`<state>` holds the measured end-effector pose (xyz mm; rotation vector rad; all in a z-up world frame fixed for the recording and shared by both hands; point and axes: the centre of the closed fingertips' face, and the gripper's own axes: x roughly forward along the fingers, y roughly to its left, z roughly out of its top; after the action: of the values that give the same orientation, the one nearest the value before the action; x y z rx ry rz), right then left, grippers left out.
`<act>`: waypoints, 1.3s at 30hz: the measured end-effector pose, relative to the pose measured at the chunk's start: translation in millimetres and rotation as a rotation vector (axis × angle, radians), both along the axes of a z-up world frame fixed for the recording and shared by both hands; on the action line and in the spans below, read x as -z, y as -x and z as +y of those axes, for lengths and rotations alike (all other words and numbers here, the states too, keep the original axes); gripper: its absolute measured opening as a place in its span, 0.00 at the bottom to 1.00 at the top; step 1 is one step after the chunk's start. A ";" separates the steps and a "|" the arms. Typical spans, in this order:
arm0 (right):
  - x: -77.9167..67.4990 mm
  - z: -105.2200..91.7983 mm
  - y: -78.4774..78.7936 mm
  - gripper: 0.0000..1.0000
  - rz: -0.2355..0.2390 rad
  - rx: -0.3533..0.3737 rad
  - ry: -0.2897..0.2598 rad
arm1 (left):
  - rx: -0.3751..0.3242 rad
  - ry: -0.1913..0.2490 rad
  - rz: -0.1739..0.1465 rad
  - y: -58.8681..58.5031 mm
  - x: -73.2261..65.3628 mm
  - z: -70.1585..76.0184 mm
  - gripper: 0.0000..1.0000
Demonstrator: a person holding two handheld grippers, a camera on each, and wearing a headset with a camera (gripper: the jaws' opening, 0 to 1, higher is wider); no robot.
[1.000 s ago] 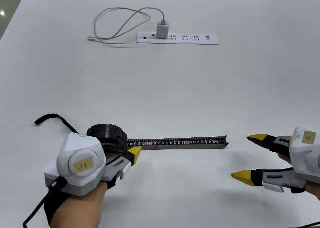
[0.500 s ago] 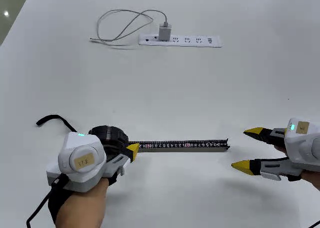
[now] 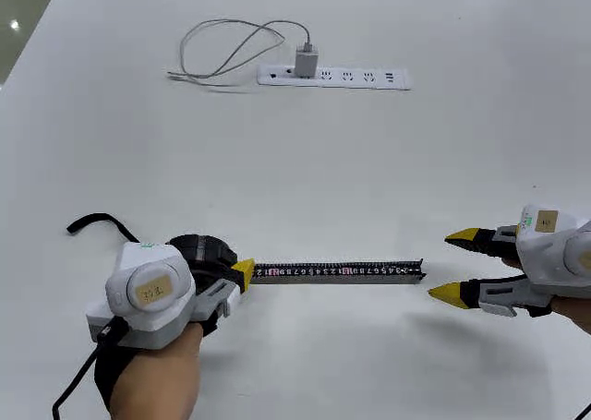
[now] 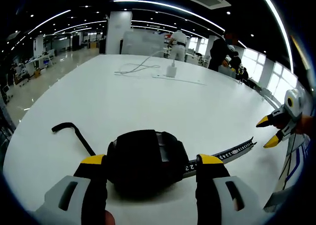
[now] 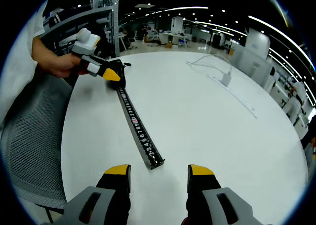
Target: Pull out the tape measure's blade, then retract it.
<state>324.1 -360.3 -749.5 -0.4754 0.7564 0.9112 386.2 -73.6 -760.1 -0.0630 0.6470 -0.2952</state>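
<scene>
Head view. White worktop (image 3: 369, 162). The tape measure (image 3: 205, 252), a black case, sits toward the near left corner. The left gripper (image 3: 222, 261) is clamped across the case; one yellow jaw tip shows at the case mouth, the other is hidden behind the case. The blade (image 3: 337, 271) is drawn out flat on the worktop, running right from the case. A black strap (image 3: 97, 222) trails from the case toward the left edge. The right gripper (image 3: 454, 265) is off the blade's free end, jaws apart and holding nothing, with a clear gap between tips and blade end. Toward the far edge lies a white power strip (image 3: 360, 77) with a white charger (image 3: 307, 62) plugged into one socket; its cable (image 3: 222, 46) loops to the left.

Left gripper view. Both jaws press the sides of the tape measure (image 4: 145, 156). The blade (image 4: 232, 152) leaves to the right, numerals legible. The strap (image 4: 74, 132) curls off to the left. The right gripper (image 4: 266, 132) is at far right, tips spread, near the blade end but apart from it. The charger (image 4: 171, 70) stands far across the worktop.

Right gripper view. Own jaws are parted, with nothing between them. The blade (image 5: 138, 128) runs away from them; its hook end lies just ahead of the jaws, not touching either. At the far end the left gripper (image 5: 106, 71) grips the tape measure (image 5: 118, 69) close to the worktop edge. The power strip (image 5: 237, 99) with the charger (image 5: 227, 79) lies to the right. A mesh chair (image 5: 29, 151) stands beyond that edge.
</scene>
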 end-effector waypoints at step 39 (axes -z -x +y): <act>25.9 12.8 -7.6 0.23 0.102 -0.237 0.089 | -0.020 0.001 0.043 -2.2 6.1 4.4 0.63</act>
<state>331.7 -347.5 -775.4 -0.6096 0.8475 1.1325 388.4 -69.2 -766.2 -0.0770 0.6880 -0.2759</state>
